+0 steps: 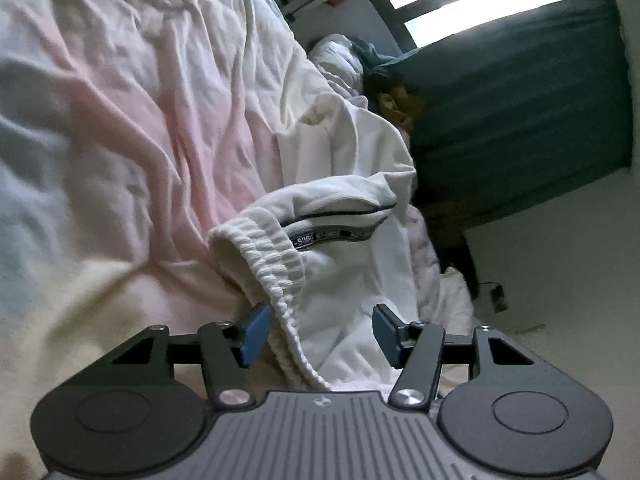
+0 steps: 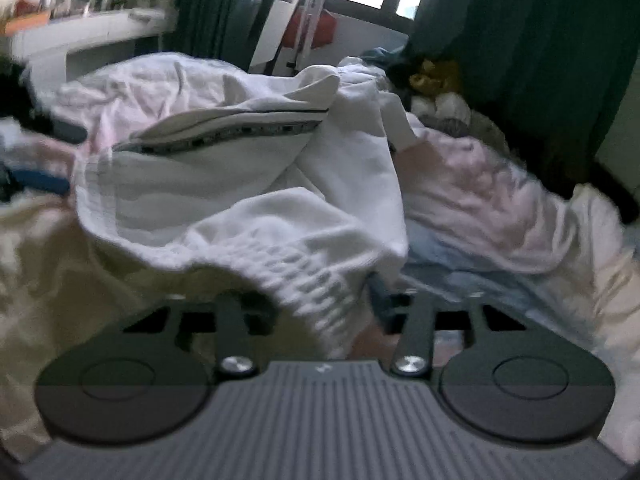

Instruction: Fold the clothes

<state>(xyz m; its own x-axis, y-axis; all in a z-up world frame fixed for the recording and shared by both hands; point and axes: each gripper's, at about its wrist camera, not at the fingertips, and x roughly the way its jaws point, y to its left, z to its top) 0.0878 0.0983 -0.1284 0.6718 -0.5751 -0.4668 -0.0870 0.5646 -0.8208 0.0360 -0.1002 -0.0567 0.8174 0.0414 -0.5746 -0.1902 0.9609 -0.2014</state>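
Note:
White trousers point(image 1: 352, 248) with a ribbed elastic waistband point(image 1: 280, 276) and a dark printed stripe lie crumpled on a pale pink bed cover point(image 1: 140, 120). My left gripper point(image 1: 320, 332) is open, its blue pads point(image 1: 254, 334) set either side of the waistband edge, which runs between them. In the right wrist view the same trousers point(image 2: 248, 184) lie bunched in front. My right gripper point(image 2: 320, 300) is open, with the waistband point(image 2: 304, 272) draped over it and hiding the left pad; the view is blurred.
A dark green curtain point(image 1: 520, 112) and bright window point(image 1: 480, 4) are behind the bed. A yellow-brown toy point(image 2: 432, 74) and more laundry lie at the bed's far end. A white shelf point(image 2: 88, 36) stands at left. The floor point(image 1: 560, 260) is at right.

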